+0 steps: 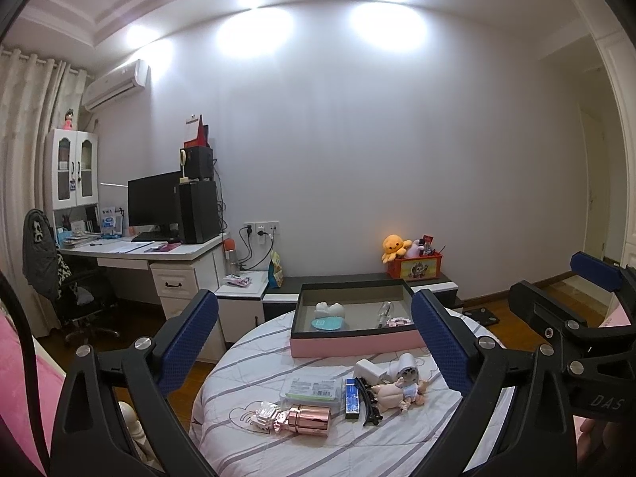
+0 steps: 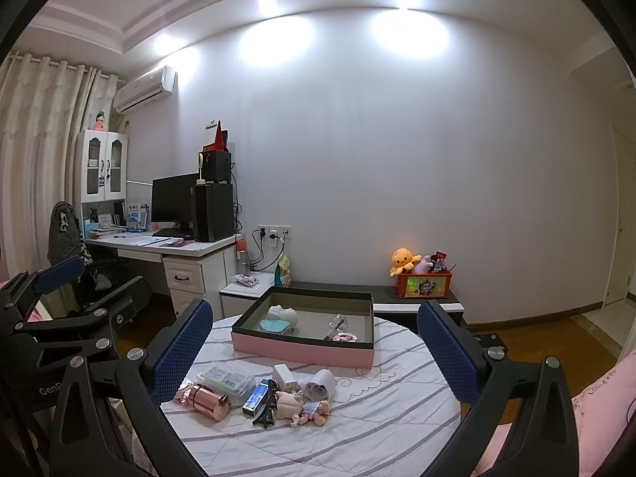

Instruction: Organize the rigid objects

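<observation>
A round table with a striped cloth (image 1: 302,449) (image 2: 357,433) holds a pink-sided box (image 1: 353,344) (image 2: 302,351) at its far side, with several small items inside. In front lie a rose-gold cylinder (image 1: 310,419) (image 2: 206,397), a clear plastic case (image 1: 312,391) (image 2: 226,379), a blue box (image 1: 351,397) (image 2: 256,395), a black hair clip (image 1: 367,399) (image 2: 268,405), a small doll (image 1: 397,393) (image 2: 302,403), a white charger (image 1: 367,369) (image 2: 284,375) and a white cup-shaped item (image 1: 405,365) (image 2: 320,383). My left gripper (image 1: 314,342) and right gripper (image 2: 314,349) are open and empty, above the table's near side.
A desk with monitor and speakers (image 1: 171,214) (image 2: 190,210) stands left, with a chair (image 1: 59,278). A low cabinet behind the table carries a red toy crate (image 1: 417,268) (image 2: 425,284). Pink bedding (image 2: 596,417) lies at the right. The other gripper shows in each view's side (image 1: 576,318) (image 2: 59,318).
</observation>
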The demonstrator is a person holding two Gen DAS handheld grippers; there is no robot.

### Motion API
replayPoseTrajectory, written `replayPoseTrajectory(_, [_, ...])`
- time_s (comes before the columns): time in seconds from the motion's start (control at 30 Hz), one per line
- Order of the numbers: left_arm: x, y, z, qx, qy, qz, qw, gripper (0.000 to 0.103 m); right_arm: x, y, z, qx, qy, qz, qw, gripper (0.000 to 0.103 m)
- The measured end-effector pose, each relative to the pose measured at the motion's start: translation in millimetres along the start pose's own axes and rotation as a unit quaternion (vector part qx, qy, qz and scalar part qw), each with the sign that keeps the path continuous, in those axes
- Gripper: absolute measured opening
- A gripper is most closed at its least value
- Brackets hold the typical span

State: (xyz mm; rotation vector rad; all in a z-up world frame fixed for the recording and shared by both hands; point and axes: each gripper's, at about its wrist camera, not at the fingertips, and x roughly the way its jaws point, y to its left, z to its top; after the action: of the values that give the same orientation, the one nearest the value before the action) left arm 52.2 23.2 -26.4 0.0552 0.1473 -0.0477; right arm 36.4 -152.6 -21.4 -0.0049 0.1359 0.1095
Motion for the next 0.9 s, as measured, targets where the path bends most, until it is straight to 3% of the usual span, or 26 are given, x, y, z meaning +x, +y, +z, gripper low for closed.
replayPoseTrajectory(0.37, [2.4,0.5,-2.2,-0.001,0.001,0.001,1.0,0.103,0.4,-1.0,-0.2,0.0,0.002,0.0,1.0,0.103])
replayPoseTrajectory(0.5, [11.9,5.1,-10.7,-0.011,0.018,-0.016,0.9997,0.103,2.0,-0.2,-4.0,-0.001,0.009,0.001,1.0,0.103])
replayPoseTrajectory(0.63, [29.6,13.3,-26.9,-0.021,0.048,-0.036,0.998,0.103,12.8,1.3,-14.2,-0.005,0.024,0.001,1.0,0.103])
replayPoseTrajectory(0.8, [66.6,38.3,-70.6,-0.057,0.12,-0.058,0.9894,0.103,43.0,-7.1,-39.8,0.0,0.069,-0.001,0.998,0.103])
replayPoseTrajectory(0.9, [91.0,43.8,-104.9,-0.051,0.172,-0.037,0.9831,0.103,64.1,-15.2,-62.3,0.011,0.105,-0.001,0.994,0.103])
